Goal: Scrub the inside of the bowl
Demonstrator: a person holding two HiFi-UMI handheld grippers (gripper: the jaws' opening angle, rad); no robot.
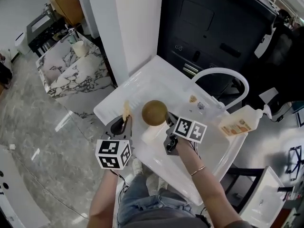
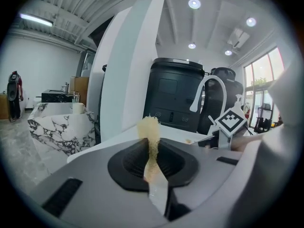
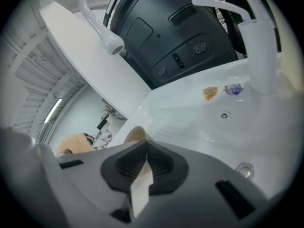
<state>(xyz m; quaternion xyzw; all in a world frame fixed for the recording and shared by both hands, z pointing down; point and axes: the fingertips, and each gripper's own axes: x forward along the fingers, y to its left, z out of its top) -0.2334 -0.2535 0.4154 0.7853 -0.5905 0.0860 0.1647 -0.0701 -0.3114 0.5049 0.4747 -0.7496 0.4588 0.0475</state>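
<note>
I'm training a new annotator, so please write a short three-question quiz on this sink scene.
1. True or false: the left gripper is shut on a yellowish sponge.
2. What does the right gripper hold? A) a plate B) the brown bowl's rim C) nothing
3. Fill in: the bowl is held over the white ____.
Key: 1 true; 2 B; 3 sink.

FREE: sink basin [image 1: 216, 141] bare to the right of bowl [image 1: 154, 112]; open air over floor [image 1: 47, 127] left of sink | BLOCKED: faucet [image 1: 218, 71] arches over back-right; bottle [image 1: 240, 122] at right rim; pillar [image 1: 137, 27] and black cabinet [image 1: 209, 23] wall the far edge | BOWL: 2 flanks taken, left gripper [image 1: 124, 123] with sponge [image 1: 126, 110], right gripper [image 1: 168, 121] clamped on rim
</note>
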